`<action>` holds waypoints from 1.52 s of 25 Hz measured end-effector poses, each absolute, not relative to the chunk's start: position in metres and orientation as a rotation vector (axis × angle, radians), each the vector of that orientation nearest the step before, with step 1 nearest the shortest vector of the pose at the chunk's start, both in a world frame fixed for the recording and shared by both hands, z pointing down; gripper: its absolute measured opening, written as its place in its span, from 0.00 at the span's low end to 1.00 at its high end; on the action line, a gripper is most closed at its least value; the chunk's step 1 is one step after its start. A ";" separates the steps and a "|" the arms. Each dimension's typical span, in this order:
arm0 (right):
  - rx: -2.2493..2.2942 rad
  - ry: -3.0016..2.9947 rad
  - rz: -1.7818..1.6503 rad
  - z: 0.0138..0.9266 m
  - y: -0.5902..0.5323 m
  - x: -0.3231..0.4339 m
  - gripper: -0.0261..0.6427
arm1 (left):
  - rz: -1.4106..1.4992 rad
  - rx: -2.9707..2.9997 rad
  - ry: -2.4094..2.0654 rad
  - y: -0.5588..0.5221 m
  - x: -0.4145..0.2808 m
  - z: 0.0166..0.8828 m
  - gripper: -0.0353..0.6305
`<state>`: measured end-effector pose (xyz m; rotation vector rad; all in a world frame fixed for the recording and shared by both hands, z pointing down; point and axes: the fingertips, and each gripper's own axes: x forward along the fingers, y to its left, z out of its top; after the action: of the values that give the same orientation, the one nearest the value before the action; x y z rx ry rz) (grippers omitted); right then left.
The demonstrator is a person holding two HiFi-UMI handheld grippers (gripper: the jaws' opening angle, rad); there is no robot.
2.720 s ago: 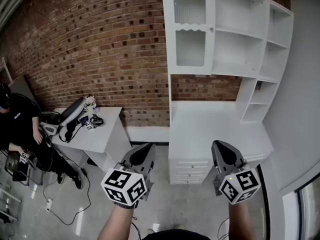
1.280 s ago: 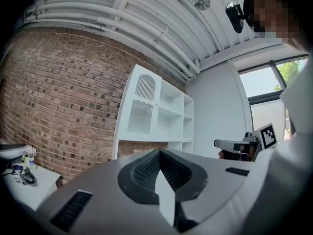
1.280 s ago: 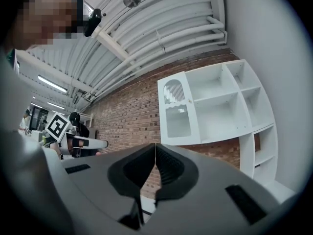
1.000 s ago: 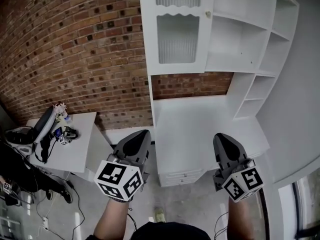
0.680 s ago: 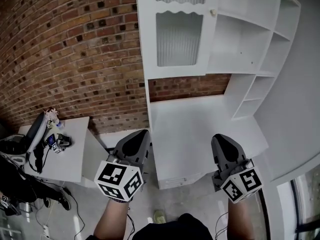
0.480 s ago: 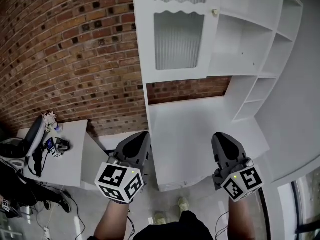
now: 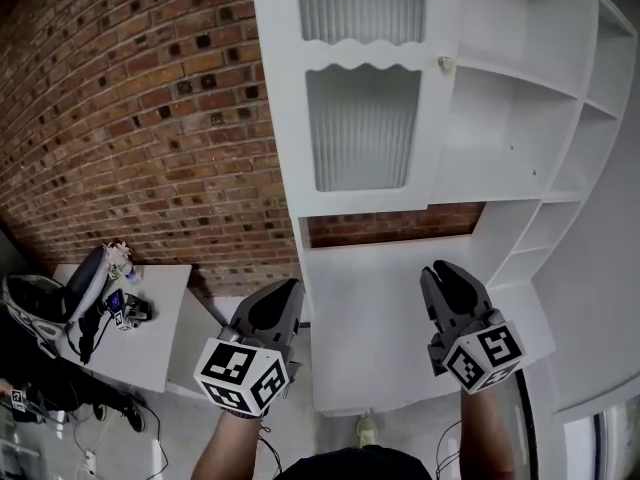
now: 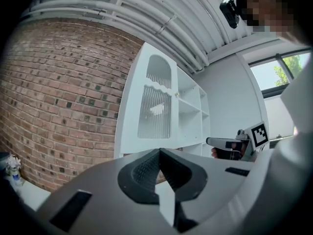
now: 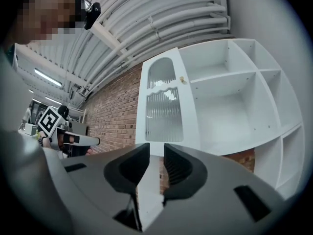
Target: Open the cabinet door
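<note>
Ahead, cabinet door (image 7: 360, 98) closed, right hand-held gripper (image 7: 441, 272) well short, opening empty, left hand-held gripper (image 7: 286, 288) clenched.

We see a white cabinet door (image 7: 360, 98) with two panes of pale grey glass, ribbed in fine vertical lines, and a small cream knob (image 7: 445, 64). The open shelves (image 7: 520, 118) are plain white. The brick wall (image 7: 150, 118) is red-brown, speckled with darker, near-black bricks and crossed by pale mortar lines. The side table (image 7: 150, 340) is white.

workshop-like studio; brick wall (image 7: 130, 118); ceiling pipes (image 8: 146, 13); cluttered desk (image 7: 150, 346)
</note>
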<state>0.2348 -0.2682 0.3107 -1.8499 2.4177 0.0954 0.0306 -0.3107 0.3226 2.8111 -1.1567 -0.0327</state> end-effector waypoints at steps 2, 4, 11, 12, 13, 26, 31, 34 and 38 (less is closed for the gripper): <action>-1.826 2.446 0.103 0.307 -0.290 0.248 0.15 | -0.035 2.796 -1.197 -0.322 0.040 0.319 0.06; -1.807 2.474 0.120 0.304 -0.310 0.260 0.18 | -0.035 2.780 -1.238 -0.332 0.047 0.317 0.06; -1.770 2.530 0.132 0.311 -0.369 0.293 0.28 | -0.036 2.737 -1.361 -0.351 0.062 0.321 0.06; -1.770 2.536 0.134 0.312 -0.377 0.296 0.30 | -0.035 2.730 -1.378 -0.354 0.063 0.321 0.06; -1.772 2.540 0.139 0.311 -0.385 0.299 0.32 | -0.034 2.724 -1.393 -0.356 0.064 0.321 0.06; -1.787 2.532 0.197 0.307 -0.452 0.313 0.50 | 0.006 2.638 -1.538 -0.374 0.064 0.332 0.06; -1.822 2.545 0.228 0.310 -0.461 0.304 0.50 | 0.019 2.610 -1.566 -0.376 0.062 0.339 0.06; -1.873 2.529 0.252 0.312 -0.463 0.302 0.52 | 0.021 2.596 -1.580 -0.376 0.060 0.340 0.06; -1.924 2.489 0.247 0.313 -0.464 0.299 0.54 | 0.020 2.579 -1.601 -0.373 0.055 0.344 0.06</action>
<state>0.2987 -0.4641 0.3134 -1.9240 2.4895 0.2469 0.0551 -0.3729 0.3439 2.5790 -1.6008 0.0195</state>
